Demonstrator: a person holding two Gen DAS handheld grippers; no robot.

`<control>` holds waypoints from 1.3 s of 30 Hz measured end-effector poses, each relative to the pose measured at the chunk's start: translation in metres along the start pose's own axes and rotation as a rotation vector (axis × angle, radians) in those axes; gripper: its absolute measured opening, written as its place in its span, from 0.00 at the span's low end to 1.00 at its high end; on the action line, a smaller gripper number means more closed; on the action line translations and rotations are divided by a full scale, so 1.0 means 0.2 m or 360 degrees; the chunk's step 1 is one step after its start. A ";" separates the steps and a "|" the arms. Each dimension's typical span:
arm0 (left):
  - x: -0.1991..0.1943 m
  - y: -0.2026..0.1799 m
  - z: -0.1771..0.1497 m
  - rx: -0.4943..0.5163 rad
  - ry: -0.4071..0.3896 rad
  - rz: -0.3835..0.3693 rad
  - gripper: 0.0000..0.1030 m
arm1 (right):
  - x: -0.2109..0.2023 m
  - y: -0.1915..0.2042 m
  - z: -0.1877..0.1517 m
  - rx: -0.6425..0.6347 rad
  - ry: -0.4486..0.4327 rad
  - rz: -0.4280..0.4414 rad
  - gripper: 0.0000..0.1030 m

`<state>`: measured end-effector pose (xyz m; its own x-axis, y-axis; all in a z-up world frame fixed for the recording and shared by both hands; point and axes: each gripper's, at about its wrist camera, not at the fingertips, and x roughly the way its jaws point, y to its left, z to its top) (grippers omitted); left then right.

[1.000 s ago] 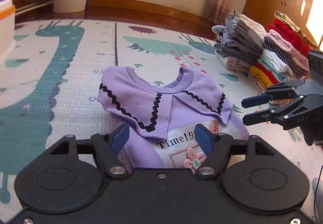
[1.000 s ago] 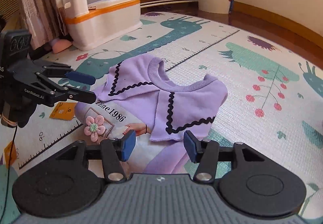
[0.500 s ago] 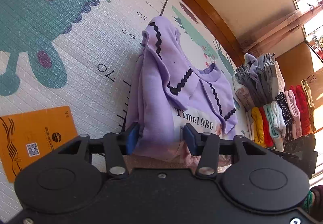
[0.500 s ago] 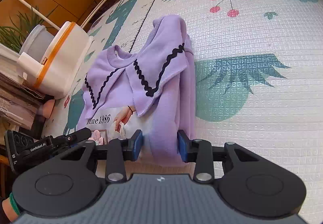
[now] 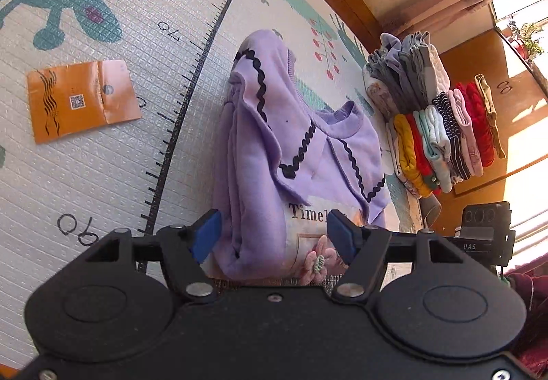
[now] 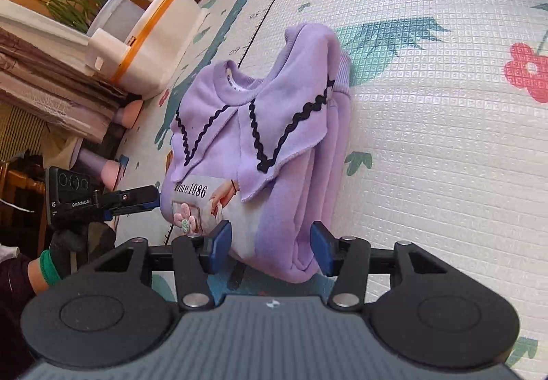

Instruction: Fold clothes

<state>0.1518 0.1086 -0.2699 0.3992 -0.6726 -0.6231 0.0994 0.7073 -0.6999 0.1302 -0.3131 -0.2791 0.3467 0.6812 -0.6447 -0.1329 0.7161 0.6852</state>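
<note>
A folded purple sweater [image 5: 308, 154] with black wavy trim and a "Time1986" print lies on the play mat [image 5: 102, 174]. My left gripper [image 5: 272, 238] is open, and the sweater's near left corner sits between its blue pads without being pinched. In the right wrist view the same sweater [image 6: 274, 126] shows its other near corner between the pads of my open right gripper [image 6: 270, 248]. The left gripper [image 6: 137, 198] reaches the sweater's left edge there. The right gripper's body [image 5: 486, 232] shows at the far right of the left wrist view.
A stack of folded clothes [image 5: 441, 126] stands against a wooden cabinet beyond the sweater. An orange card [image 5: 82, 99] lies on the mat to the left. A white bin with an orange band [image 6: 154, 44] and a gloved hand [image 6: 65, 243] are on the left.
Both grippers dropped to the sweater's near corners and closed in on them half a second ago. Their fingers now stand wider apart. The left view has swung left, showing more of the orange card.
</note>
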 end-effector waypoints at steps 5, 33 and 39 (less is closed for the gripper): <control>0.12 0.01 0.09 -0.0029 -0.0013 0.0064 0.67 | 0.10 -0.04 0.13 0.0072 -0.0163 -0.0056 0.61; 0.30 -0.12 0.05 -0.0293 0.0014 -0.0202 0.34 | 0.11 -0.19 0.08 0.0425 -0.0138 0.0281 0.32; 0.36 -0.22 0.19 -0.0257 -0.0028 -0.0307 0.34 | -0.01 -0.21 0.22 0.0428 -0.0305 0.0331 0.32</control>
<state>0.2112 0.0374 -0.2698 0.4027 -0.7871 -0.4672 0.0291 0.5212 -0.8529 0.1755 -0.3503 -0.2914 0.5084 0.7488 -0.4252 0.0205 0.4831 0.8753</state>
